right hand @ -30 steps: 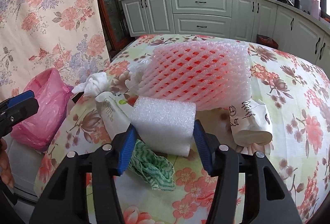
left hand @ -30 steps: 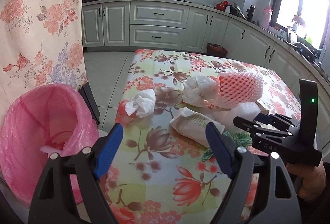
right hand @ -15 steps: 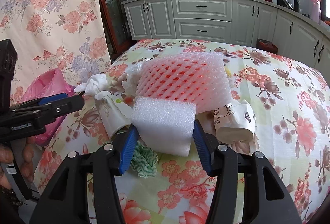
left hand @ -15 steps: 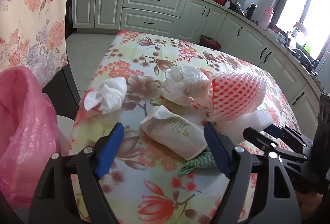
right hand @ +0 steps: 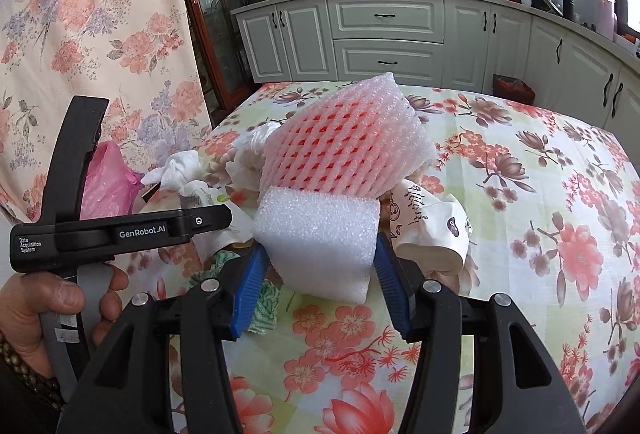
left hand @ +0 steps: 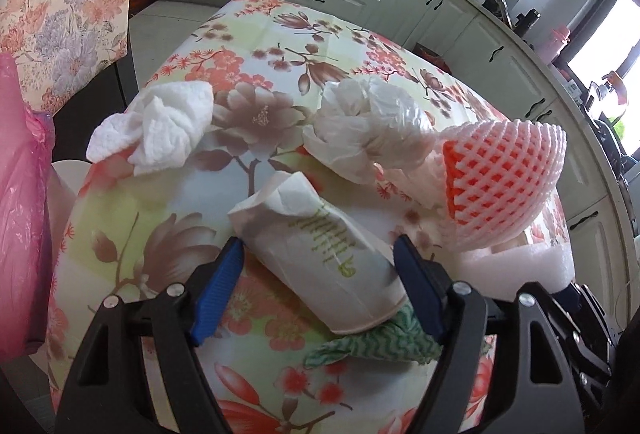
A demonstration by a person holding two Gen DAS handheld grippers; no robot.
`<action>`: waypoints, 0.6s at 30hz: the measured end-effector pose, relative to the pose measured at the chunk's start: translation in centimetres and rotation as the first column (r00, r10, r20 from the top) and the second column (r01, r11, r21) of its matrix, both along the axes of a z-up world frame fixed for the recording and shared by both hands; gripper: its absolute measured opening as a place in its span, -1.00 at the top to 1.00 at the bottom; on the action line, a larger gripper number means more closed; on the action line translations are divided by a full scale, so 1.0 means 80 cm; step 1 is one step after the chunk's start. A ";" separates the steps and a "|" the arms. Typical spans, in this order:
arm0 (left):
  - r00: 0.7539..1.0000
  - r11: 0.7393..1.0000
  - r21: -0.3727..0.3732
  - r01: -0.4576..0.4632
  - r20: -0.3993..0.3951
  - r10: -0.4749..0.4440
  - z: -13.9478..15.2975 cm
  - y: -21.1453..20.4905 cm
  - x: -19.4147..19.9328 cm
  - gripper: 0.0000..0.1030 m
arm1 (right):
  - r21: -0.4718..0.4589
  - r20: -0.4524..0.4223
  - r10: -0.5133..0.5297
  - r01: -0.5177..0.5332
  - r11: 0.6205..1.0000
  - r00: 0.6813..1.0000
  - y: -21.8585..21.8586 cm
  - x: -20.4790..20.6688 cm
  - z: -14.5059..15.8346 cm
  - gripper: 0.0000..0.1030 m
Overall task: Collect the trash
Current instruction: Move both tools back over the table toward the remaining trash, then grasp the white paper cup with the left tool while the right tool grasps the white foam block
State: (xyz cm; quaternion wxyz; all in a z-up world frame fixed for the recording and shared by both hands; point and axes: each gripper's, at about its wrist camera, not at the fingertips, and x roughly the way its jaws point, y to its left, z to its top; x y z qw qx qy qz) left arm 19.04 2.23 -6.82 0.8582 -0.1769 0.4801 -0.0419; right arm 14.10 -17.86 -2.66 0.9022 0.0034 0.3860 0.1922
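Observation:
My left gripper [left hand: 318, 288] is open, its blue pads on either side of a crushed white paper cup [left hand: 320, 258] lying on the flowered table. My right gripper [right hand: 318, 284] is shut on a white foam block [right hand: 318, 238], held just above the table; the block also shows in the left wrist view [left hand: 516, 264]. A pink foam fruit net [left hand: 504, 186] lies behind it, also in the right wrist view [right hand: 344, 142]. A white crumpled tissue [left hand: 156, 128], a white plastic bag wad [left hand: 368, 130], a green patterned cloth [left hand: 372, 344] and a second printed paper cup [right hand: 432, 230] lie around.
A pink bag-lined bin [left hand: 20, 202] stands off the table's left edge, also in the right wrist view [right hand: 106, 182]. The left gripper's body [right hand: 100, 230] and a hand cross the right wrist view. White kitchen cabinets [right hand: 384, 34] stand behind. A flowered curtain [left hand: 68, 2] hangs at left.
My left gripper has moved from beside the pink bin to the right and forward, down around the crushed paper cup. My right gripper has kept hold of the foam block.

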 end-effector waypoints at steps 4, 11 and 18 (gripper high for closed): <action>1.000 1.000 0.006 0.028 -0.002 -0.028 0.003 -0.005 0.003 -0.06 | 0.001 -0.005 0.001 -0.001 1.000 1.000 -0.002 0.001 -0.002 0.02; 1.000 1.000 -0.004 0.022 -0.006 -0.022 0.008 -0.003 0.004 0.05 | 0.003 -0.013 0.018 -0.018 1.000 1.000 0.001 -0.005 -0.004 0.02; 0.999 1.000 -0.007 0.010 -0.051 -0.010 -0.006 -0.005 0.013 -0.17 | -0.001 -0.017 0.026 -0.026 1.000 1.000 0.003 -0.011 -0.006 0.02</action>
